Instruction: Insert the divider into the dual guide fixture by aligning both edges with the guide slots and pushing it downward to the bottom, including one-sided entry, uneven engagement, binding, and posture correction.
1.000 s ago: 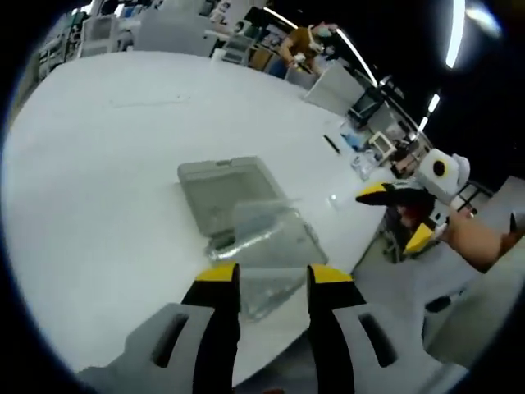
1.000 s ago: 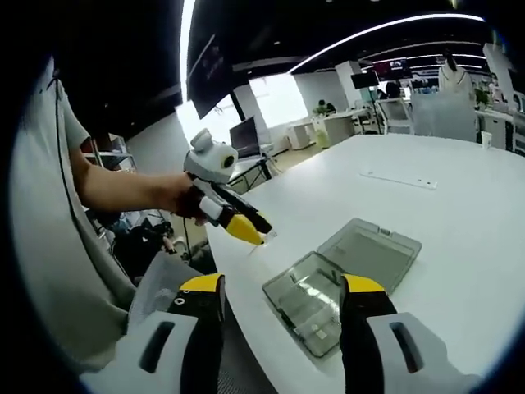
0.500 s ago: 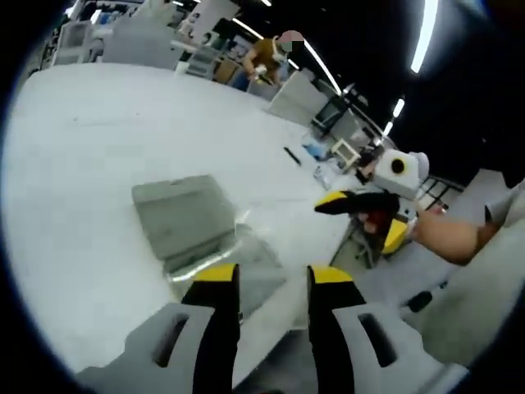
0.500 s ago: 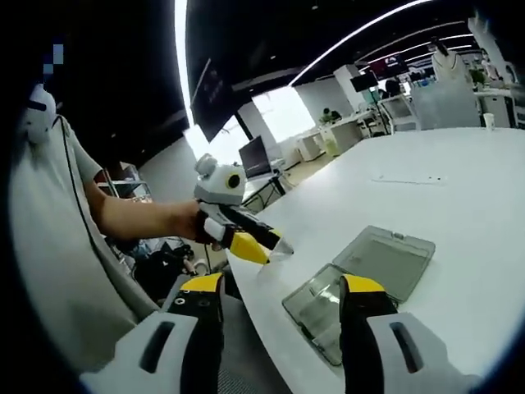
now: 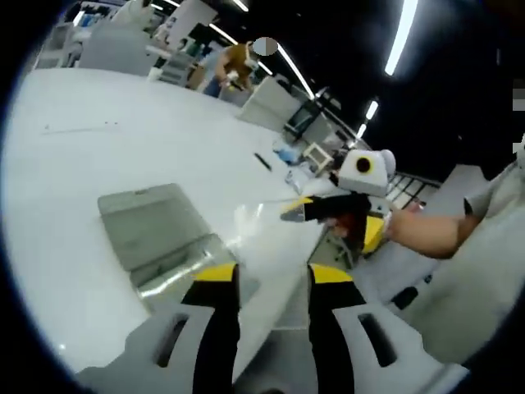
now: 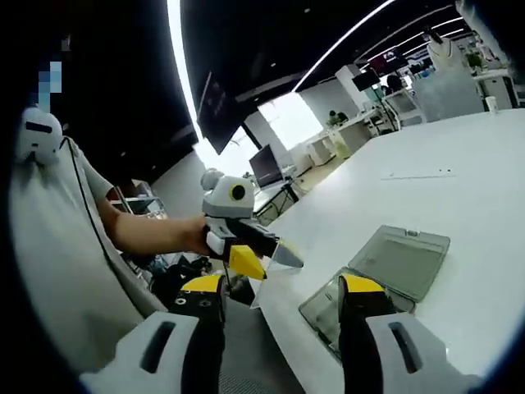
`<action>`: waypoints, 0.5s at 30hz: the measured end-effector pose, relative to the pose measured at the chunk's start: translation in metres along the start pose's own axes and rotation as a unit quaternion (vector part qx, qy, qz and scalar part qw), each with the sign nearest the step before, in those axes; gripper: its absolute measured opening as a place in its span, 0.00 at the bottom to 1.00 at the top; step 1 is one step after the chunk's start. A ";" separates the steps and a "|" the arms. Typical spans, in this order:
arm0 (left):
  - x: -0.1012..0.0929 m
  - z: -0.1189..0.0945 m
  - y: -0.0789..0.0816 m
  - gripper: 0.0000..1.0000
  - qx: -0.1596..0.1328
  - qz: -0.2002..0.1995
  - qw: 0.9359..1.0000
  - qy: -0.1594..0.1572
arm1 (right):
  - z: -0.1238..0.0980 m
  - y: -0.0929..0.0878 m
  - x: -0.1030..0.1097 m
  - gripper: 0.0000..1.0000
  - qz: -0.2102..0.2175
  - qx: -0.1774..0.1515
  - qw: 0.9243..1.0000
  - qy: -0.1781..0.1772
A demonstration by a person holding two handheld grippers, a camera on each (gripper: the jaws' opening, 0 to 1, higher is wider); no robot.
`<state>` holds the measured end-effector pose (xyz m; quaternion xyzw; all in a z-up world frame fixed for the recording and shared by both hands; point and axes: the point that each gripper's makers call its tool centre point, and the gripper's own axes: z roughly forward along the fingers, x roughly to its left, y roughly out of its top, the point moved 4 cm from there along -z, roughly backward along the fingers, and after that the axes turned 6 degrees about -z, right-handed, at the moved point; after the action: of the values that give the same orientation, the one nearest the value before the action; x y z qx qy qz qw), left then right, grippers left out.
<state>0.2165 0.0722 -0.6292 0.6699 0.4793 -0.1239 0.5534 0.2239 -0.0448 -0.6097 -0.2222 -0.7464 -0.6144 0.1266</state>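
— Left gripper (image 6: pixel 267 258), yellow-tipped black jaws, comes in from the left of the right gripper view, pinched on a thin clear plastic divider sheet (image 6: pixel 287 256). See it?

— Barely; it's near-transparent, edges hard to trace. In the left gripper view the same sheet (image 5: pixel 261 220) rises between the jaws, which sit close together.

— And the right gripper (image 5: pixel 303 212)?

— Its jaws stand wide apart, empty, in its own view (image 6: pixel 281 289).

— The fixture?

— Smoky grey translucent plastic case (image 5: pixel 160 238), lid hinged open, flat on the smooth white round table (image 5: pixel 74 148). Its near end is cut off behind the jaws; guide slots are impossible to make out.
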 end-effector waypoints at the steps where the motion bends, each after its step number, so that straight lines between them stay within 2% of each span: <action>1: -0.002 0.001 0.000 0.29 -0.002 -0.001 1.000 -0.006 | 0.000 0.001 0.000 0.52 0.001 -0.002 1.000 0.003; 11: -0.021 0.006 0.003 0.29 -0.012 0.004 0.998 -0.058 | 0.004 0.012 0.002 0.52 0.017 -0.027 0.999 0.027; 15: -0.025 0.009 0.002 0.29 -0.009 0.006 0.998 -0.068 | 0.007 0.012 0.005 0.52 0.019 -0.027 0.999 0.038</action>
<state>0.2087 0.0522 -0.6141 0.6579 0.4378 -0.1615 0.5910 0.2263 -0.0352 -0.5989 -0.2161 -0.7196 -0.6401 0.1607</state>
